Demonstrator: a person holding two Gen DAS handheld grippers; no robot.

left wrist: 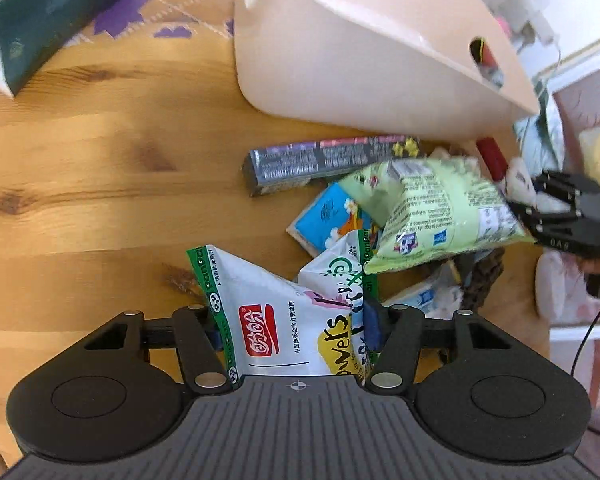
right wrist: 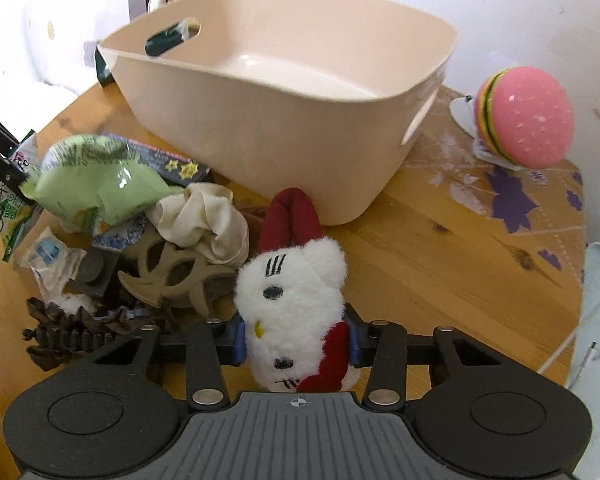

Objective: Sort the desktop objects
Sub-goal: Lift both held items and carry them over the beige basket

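The left gripper (left wrist: 296,332) is closed on a white snack bag (left wrist: 284,320), pinching it by its sides so it can be lifted out of the pile. The right gripper (right wrist: 298,340) squeezes a white plush cat (right wrist: 296,300) between its blue pads (right wrist: 240,340), holding the soft body tight so it does not slip. The beige bin (right wrist: 284,120) stands empty near the far edge of the wooden table (right wrist: 440,240), ready for both. A green bag (right wrist: 96,184), a crumpled cloth (right wrist: 204,220) and a long dark box (left wrist: 324,160) lie beside the bin. The green bag looks blurry, so it may be moving.
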